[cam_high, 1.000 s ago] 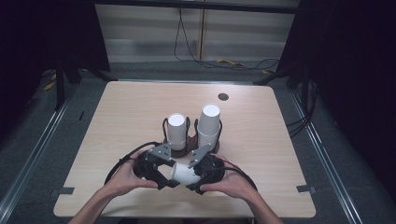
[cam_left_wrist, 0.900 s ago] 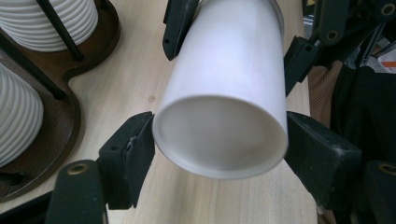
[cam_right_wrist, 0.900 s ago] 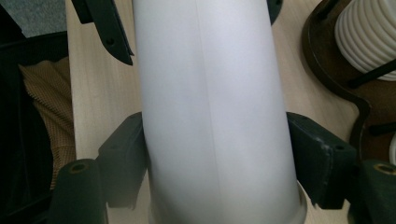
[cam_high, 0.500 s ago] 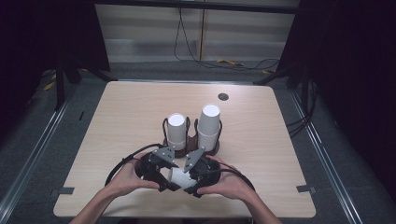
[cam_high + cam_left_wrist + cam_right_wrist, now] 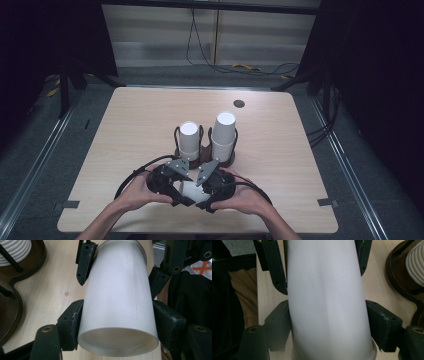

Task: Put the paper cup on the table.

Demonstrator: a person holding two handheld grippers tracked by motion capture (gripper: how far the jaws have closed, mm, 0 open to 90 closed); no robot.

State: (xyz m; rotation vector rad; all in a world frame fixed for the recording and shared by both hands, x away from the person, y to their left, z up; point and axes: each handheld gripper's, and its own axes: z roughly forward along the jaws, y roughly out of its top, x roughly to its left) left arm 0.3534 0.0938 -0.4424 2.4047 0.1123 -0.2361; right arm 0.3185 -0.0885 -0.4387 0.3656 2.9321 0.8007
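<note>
surface: wood table (image 5: 130,125), dark room
cup: white cup (image 5: 117,297) lies across both jaw pairs
left gripper (image 5: 175,192): clamped on it
right gripper (image 5: 202,192): clamped too
change: we see grippers now closer together, likely separating nested cups

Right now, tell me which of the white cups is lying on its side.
The white cup held between the left gripper and right gripper, near the table's front edge. The two other cups stand upright in the dark holder behind.

No legible txt or labels anywhere
</note>
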